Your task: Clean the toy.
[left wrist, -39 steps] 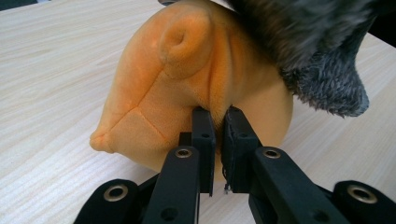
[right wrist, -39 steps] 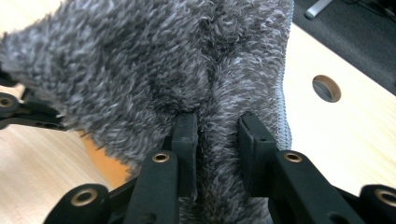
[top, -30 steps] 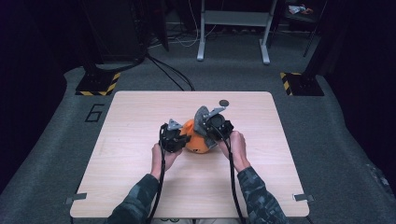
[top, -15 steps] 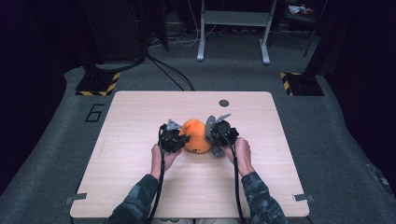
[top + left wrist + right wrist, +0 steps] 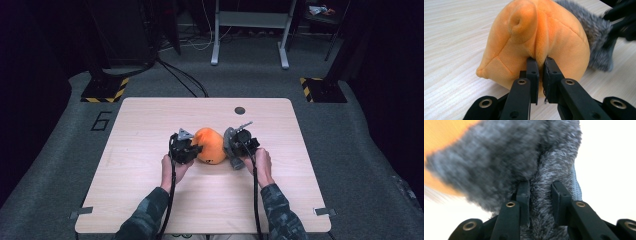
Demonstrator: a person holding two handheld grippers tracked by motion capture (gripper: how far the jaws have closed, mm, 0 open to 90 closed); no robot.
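Note:
An orange plush toy lies in the middle of the wooden table, with a grey furry part on its right side. My left gripper is at the toy's left side. In the left gripper view it is shut on a fold of the orange plush, and the grey fur lies behind it. My right gripper is at the toy's right side; up close it is shut on a pinch of the grey fur.
A small dark round grommet sits near the table's far edge. Bare wood lies all around the toy. Beyond the table are grey carpet, a white stand's legs and yellow-black striped bases.
My right gripper has come down from above the toy to its right side, bringing the grey fur with it. The orange top is now uncovered. The left gripper has stayed put.

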